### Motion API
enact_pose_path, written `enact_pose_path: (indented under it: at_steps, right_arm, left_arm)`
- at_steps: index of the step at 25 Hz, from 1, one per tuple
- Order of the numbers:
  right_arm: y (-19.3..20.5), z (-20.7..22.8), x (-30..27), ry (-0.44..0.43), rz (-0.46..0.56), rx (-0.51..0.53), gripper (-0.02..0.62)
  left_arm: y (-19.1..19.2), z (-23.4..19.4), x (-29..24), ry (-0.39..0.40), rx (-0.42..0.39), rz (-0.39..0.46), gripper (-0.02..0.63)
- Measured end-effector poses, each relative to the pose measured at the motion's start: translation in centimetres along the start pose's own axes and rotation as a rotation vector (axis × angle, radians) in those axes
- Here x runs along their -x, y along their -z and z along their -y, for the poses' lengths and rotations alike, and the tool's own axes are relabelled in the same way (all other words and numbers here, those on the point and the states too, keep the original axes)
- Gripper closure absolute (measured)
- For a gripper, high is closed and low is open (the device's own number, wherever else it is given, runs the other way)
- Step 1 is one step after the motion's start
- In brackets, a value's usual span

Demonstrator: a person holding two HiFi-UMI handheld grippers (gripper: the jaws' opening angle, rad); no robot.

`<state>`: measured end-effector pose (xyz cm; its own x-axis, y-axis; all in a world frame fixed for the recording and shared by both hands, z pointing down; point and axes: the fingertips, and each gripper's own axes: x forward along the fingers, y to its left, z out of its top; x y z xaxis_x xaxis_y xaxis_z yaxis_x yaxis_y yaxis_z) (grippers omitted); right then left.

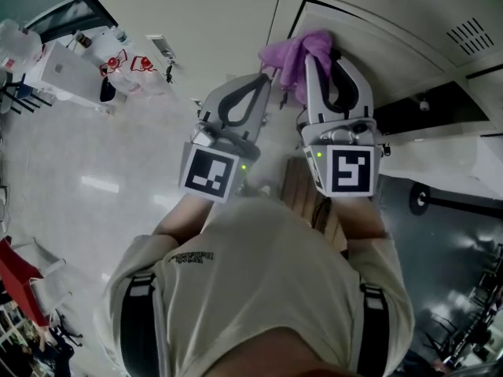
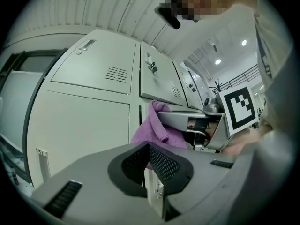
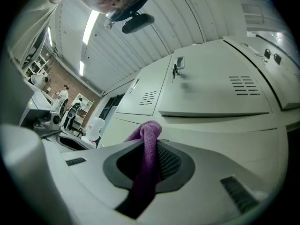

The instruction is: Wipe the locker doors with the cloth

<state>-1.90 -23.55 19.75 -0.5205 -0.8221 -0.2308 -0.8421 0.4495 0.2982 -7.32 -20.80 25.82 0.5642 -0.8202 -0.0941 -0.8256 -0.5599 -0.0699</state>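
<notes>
Locker doors (image 1: pixel 196 30): pale grey metal panels filling the upper field of the head view, with louvred vent slots (image 3: pixel 243 85) and a small latch (image 3: pixel 177 67) on the upper door seen in the right gripper view. Floor (image 1: pixel 94 179): glossy light surface at left. Person's shirt (image 1: pixel 259 273): beige, crossed by dark straps (image 1: pixel 140 320), at the bottom of the head view. Right gripper (image 1: pixel 326 65): raised to the doors, its jaws closed tight on the cloth (image 1: pixel 295 53), marker cube (image 1: pixel 350 170) facing the head camera. Left gripper (image 1: pixel 258 85): just beside the right one, its jaws brought together with nothing between them, marker cube (image 1: pixel 210 171) tilted. The cloth: purple and bunched, one fold running up between the right gripper's pads and standing above the tips; the loose bulk hangs at the jaw tips, up against the door face near a seam between two doors.
</notes>
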Motion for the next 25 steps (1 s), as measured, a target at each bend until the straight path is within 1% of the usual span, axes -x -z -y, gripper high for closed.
enact_pose_path:
  at_steps: [7, 11, 17, 25]
  right_arm:
    - [0.9, 0.5, -0.8, 0.014, -0.014, -0.006, 0.543]
    - [1.1, 1.5, -0.3, 0.029, -0.017, -0.003, 0.543]
    - [1.7, 4.5, 1.6, 0.102, -0.038, 0.021, 0.543]
    - [2.7, 9.4, 4.7, 0.232, -0.071, 0.058, 0.542]
  left_arm:
    - [0.7, -0.5, -0.7, -0.008, 0.002, -0.018, 0.604]
    - [0.5, 0.2, -1.3, 0.01, -0.002, -0.011, 0.604]
    - [0.0, 2.7, -2.9, 0.083, -0.008, -0.001, 0.604]
    - [0.0, 6.5, -5.6, 0.19, -0.011, 0.0, 0.604]
